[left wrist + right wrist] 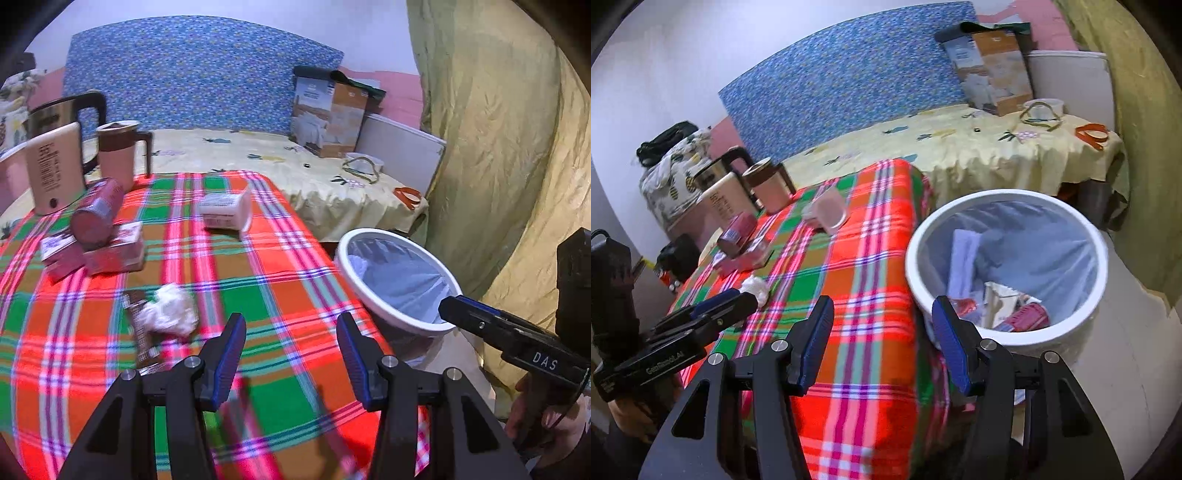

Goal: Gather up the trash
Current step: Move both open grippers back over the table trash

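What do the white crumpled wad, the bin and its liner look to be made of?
Wad: probably tissue paper, matte with soft irregular creases. Bin: likely plastic, with a smooth, glossy white rim. Liner: thin plastic film, translucent bluish and wrinkled.

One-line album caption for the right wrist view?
Open right gripper hangs between plaid tablecloth and lined white bin holding trash.

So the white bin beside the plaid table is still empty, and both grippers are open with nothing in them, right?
Not quite. The white bin already holds trash: the right wrist view shows red wrappers and paper at its bottom. The rest stands: left gripper and right gripper are open, holding nothing.
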